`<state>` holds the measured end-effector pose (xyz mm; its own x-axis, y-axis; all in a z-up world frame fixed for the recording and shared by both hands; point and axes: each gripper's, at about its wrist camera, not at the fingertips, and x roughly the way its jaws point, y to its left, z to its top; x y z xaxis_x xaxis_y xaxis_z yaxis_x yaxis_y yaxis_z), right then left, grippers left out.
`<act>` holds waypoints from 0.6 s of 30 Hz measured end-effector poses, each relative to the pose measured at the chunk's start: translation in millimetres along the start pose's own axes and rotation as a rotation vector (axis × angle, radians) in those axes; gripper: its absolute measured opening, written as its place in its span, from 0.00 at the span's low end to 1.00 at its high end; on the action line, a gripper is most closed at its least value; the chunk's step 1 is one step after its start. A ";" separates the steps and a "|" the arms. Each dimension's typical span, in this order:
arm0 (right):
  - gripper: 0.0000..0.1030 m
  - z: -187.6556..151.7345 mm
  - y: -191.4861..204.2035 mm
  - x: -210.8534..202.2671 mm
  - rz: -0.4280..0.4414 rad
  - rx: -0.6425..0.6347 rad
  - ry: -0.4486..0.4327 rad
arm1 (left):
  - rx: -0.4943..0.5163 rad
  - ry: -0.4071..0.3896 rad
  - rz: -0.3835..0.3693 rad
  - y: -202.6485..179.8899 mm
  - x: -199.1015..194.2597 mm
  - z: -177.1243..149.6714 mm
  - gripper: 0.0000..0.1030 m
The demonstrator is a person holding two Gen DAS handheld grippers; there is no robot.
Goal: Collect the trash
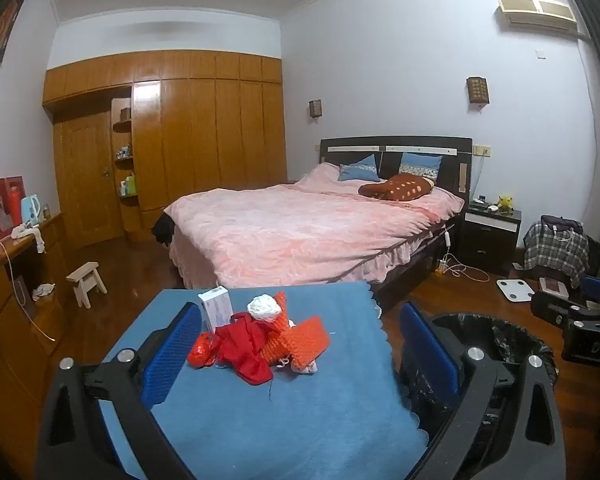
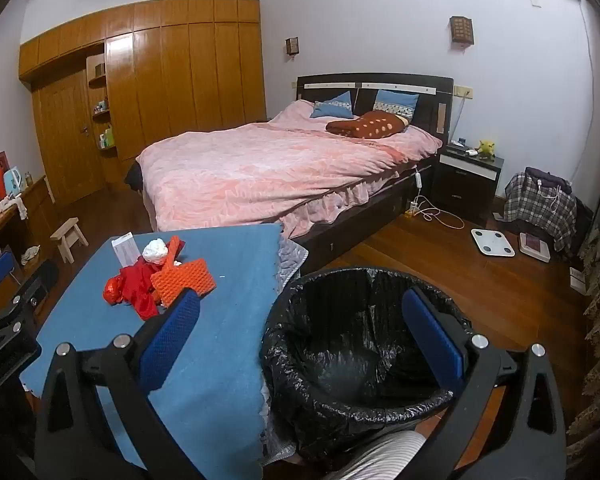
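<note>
Two views show one bedroom. From the left wrist, the left gripper (image 1: 300,344) hangs over the blue tabletop (image 1: 292,412), jaws spread wide and empty, the trash pile (image 1: 260,336) lying between them, untouched. From the right wrist, the right gripper (image 2: 300,328) also has its jaws spread, empty, above the black-lined bin (image 2: 352,404) just beside the tabletop, the pile lying to its left.

pink bed (image 1: 300,228), wooden wardrobe (image 1: 204,128), small stool (image 1: 86,282)
</note>
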<state>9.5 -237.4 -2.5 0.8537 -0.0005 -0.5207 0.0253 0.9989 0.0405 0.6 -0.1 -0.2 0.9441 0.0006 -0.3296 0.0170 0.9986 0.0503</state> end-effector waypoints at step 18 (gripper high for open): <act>0.96 -0.5 -0.3 0.3 0.002 0.006 0.007 | 0.004 0.007 0.002 -2.2 -1.8 -1.9 0.94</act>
<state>9.5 -237.6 -3.1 0.8500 0.0020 -0.5268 0.0266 0.9986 0.0467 -1.8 -2.2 -1.5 0.9418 0.0028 -0.3361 0.0165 0.9984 0.0546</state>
